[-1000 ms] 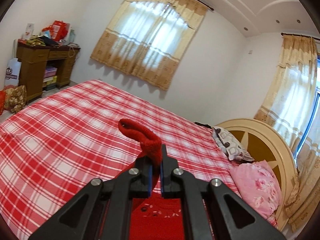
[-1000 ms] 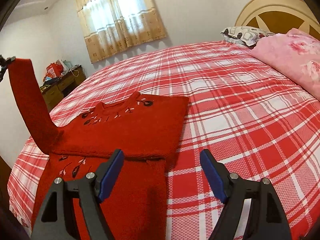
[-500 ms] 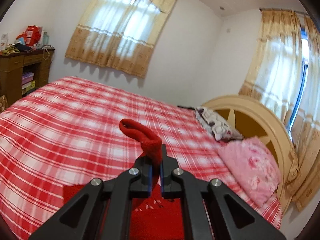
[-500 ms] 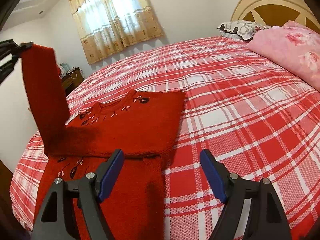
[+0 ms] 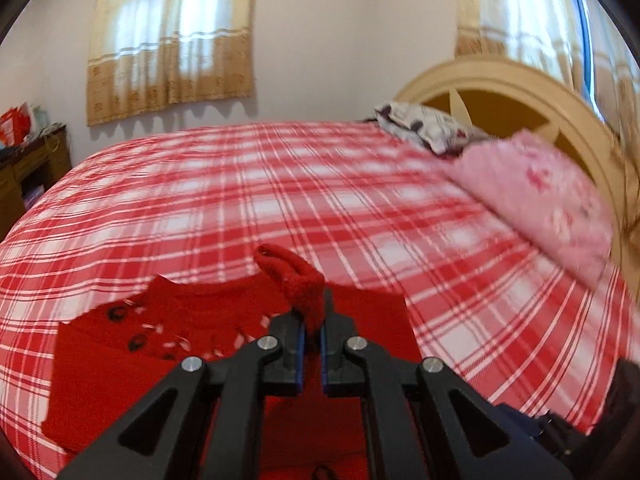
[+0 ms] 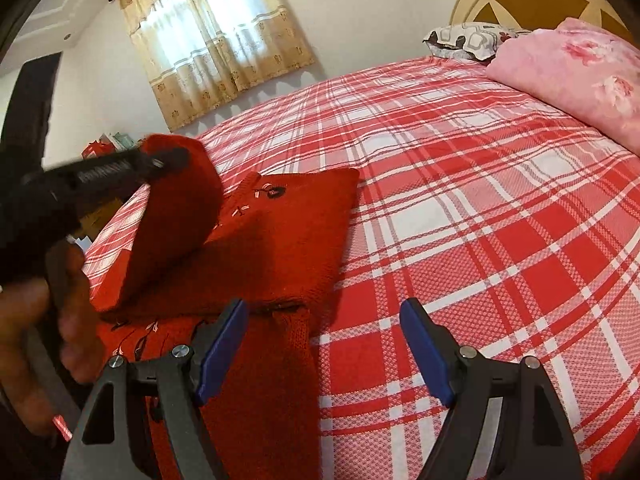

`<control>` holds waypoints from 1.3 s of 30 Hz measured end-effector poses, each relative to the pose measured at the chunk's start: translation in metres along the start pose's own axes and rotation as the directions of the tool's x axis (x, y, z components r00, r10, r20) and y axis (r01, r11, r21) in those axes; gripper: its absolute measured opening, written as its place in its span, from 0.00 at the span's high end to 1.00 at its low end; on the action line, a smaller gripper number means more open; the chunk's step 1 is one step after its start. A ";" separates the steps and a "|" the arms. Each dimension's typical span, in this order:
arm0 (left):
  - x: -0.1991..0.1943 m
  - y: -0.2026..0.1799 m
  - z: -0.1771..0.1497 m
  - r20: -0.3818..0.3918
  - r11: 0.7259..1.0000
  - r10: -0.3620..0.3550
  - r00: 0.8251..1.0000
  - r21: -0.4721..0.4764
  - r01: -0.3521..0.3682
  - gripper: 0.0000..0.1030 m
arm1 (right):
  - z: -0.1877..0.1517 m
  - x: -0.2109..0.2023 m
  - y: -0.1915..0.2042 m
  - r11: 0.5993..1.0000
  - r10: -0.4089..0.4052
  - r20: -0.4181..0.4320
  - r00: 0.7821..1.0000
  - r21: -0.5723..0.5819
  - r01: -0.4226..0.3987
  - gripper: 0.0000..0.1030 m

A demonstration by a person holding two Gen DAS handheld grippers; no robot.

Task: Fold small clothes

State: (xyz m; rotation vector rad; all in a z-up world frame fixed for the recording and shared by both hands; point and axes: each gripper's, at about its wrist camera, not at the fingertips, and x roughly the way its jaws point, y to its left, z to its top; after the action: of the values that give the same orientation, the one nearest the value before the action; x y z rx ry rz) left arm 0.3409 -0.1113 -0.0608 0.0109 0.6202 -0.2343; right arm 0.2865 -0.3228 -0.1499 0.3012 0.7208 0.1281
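Sleeve [image 5: 298, 286] swung over sweater [image 6: 280, 240]; bedspread [image 6: 480, 220] bare rightward.

Two black angular tools: left tool [image 5: 313, 336], right tool [image 6: 324, 354], blue pads, silver screws.

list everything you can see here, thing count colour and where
sweater: 1, red, lying on the near part of the bed
sleeve cuff: 1, red, lifted over the sweater
bed cover: 1, red and white plaid
blanket: 1, pink floral, by the headboard
pillow: 1, grey patterned, behind the blanket
headboard: 1, cream and brown
curtains: 2, beige, at the windows
desk: 1, brown, far left
left gripper: shut on the sleeve cuff
right gripper: fingers open, empty
hand: holds the left gripper
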 end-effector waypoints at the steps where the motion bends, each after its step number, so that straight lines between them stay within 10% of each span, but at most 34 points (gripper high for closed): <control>1: 0.005 -0.008 -0.003 -0.016 1.000 -0.003 1.000 0.023 0.003 0.93 | 0.000 0.001 -0.001 1.000 0.003 -0.003 1.000 0.005 -0.003 0.23; 4: 0.007 -0.026 -0.010 -0.042 0.998 -0.014 0.999 0.068 0.017 0.83 | -0.001 0.001 -0.004 1.000 0.010 -0.008 1.000 0.018 -0.010 0.23; 8: -0.018 -0.034 -0.017 0.013 0.988 -0.007 1.000 0.151 0.005 0.31 | -0.001 0.001 -0.004 1.000 0.011 -0.007 1.000 0.021 -0.011 0.23; 12: -0.052 -0.013 -0.035 0.064 0.969 0.033 0.997 0.242 -0.047 0.20 | -0.002 0.000 -0.003 1.000 0.006 -0.002 1.000 0.007 -0.006 0.23; 23: -0.082 0.136 -0.120 -0.060 0.931 0.345 0.937 0.145 -0.333 0.15 | -0.006 0.003 0.001 1.000 -0.025 0.005 1.000 -0.004 0.025 0.23; 39: -0.040 0.174 -0.128 -0.175 0.942 0.310 0.935 -0.073 -0.326 0.12 | -0.009 -0.003 0.006 0.999 -0.022 0.034 0.999 -0.034 0.023 0.23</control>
State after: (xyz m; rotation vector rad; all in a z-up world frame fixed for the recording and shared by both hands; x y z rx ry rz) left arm 0.2742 0.0770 -0.1528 0.0335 0.7803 0.1150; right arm 0.2781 -0.3160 -0.1523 0.2614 0.6877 0.1135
